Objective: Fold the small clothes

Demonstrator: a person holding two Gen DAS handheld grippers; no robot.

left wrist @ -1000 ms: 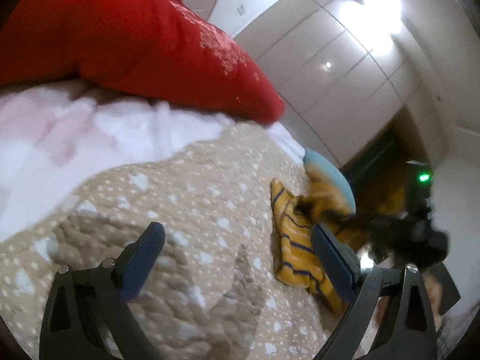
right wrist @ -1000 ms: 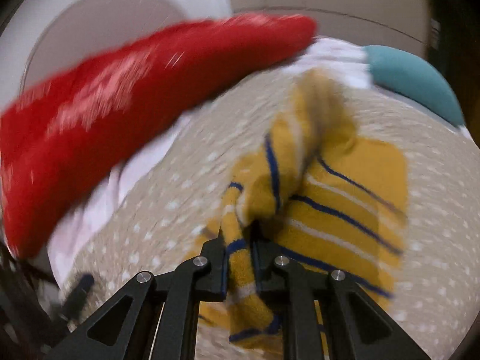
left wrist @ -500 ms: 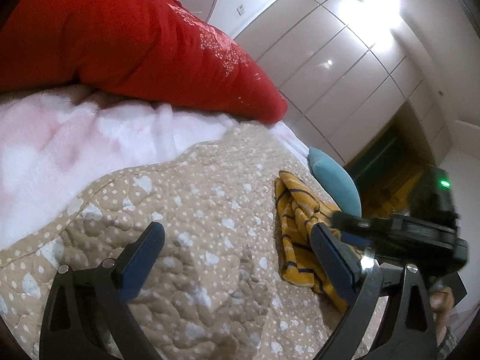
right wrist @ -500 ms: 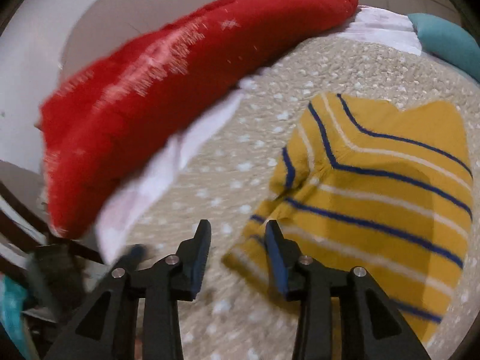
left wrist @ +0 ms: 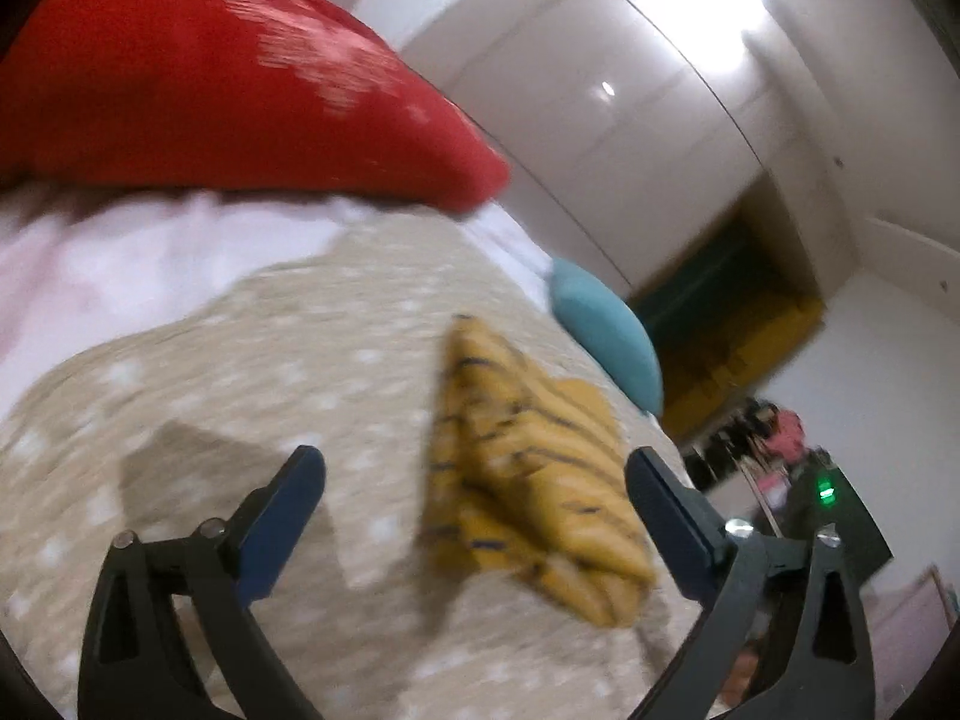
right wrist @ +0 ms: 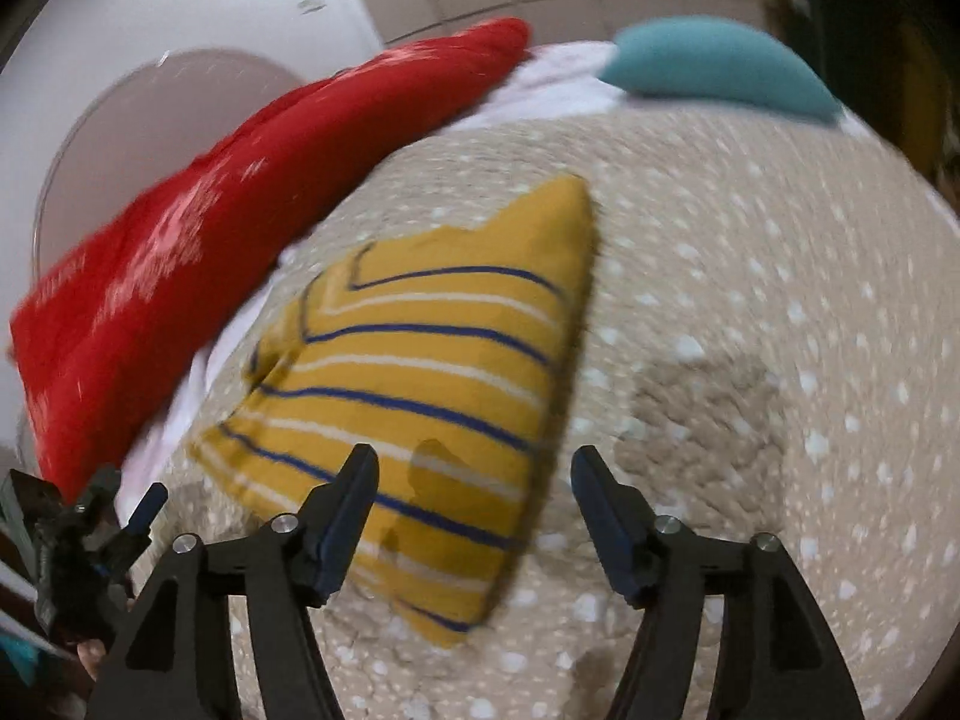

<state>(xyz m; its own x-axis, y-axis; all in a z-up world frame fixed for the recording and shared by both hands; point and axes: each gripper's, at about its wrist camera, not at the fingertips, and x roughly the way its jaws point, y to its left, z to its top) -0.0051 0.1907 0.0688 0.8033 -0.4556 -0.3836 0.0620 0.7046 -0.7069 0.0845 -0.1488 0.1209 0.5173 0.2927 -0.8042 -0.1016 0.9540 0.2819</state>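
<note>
A small yellow garment point(right wrist: 420, 378) with blue and white stripes lies folded on the beige dotted quilt point(right wrist: 750, 276). My right gripper point(right wrist: 474, 510) is open and empty, hovering over the garment's near right edge. In the left wrist view the garment point(left wrist: 528, 480) lies ahead, between the fingers and toward the right one. My left gripper point(left wrist: 474, 510) is open wide and empty, above the quilt point(left wrist: 270, 360). The left gripper also shows at the lower left of the right wrist view point(right wrist: 120, 516).
A long red pillow point(left wrist: 210, 78) lies across the head of the bed, also in the right wrist view point(right wrist: 240, 192), over a white fleece blanket point(left wrist: 120, 252). A teal cushion point(left wrist: 606, 336) sits at the quilt's far edge. White wardrobe doors point(left wrist: 630, 90) stand behind.
My right gripper let go of the garment, opened wide and drew back; the garment now lies flat. My left gripper swung right, bringing the garment between its fingers.
</note>
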